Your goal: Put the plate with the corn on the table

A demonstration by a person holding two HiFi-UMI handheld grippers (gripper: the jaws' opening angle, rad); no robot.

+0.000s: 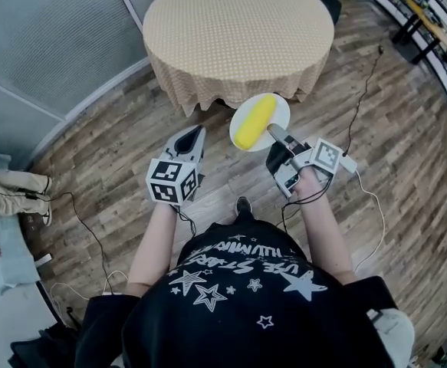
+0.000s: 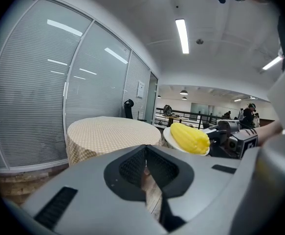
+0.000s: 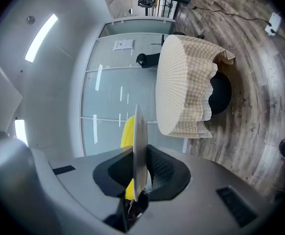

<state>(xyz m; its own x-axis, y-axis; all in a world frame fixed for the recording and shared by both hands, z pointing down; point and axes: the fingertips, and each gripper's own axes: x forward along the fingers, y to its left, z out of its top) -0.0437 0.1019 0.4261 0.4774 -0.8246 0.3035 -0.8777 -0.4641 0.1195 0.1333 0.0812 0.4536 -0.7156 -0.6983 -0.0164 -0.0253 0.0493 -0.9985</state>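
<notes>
1. Carrying was the step in hand, by this reading: the right gripper (image 1: 275, 134) pinched the near rim of the plate (image 1: 280, 110), jaws clamped on both its faces; the plate hung above the wooden floor (image 1: 396, 156), just short of the table (image 1: 238, 29) and not yet on it; the corn (image 1: 254, 121) lay along the plate.
2. The left gripper (image 1: 195, 135) hovered beside the plate without touching it; its jaws were pressed together on nothing.
3. The next move probably called for bringing the plate forward over the checked cloth, level so the corn could not roll, then lowering it flat before release.
4. Limits of view: the right gripper view showed the plate edge-on, with most of the corn behind it; the table's far edge was cut off in the head view; whether the corn sat loose could not be told.
</notes>
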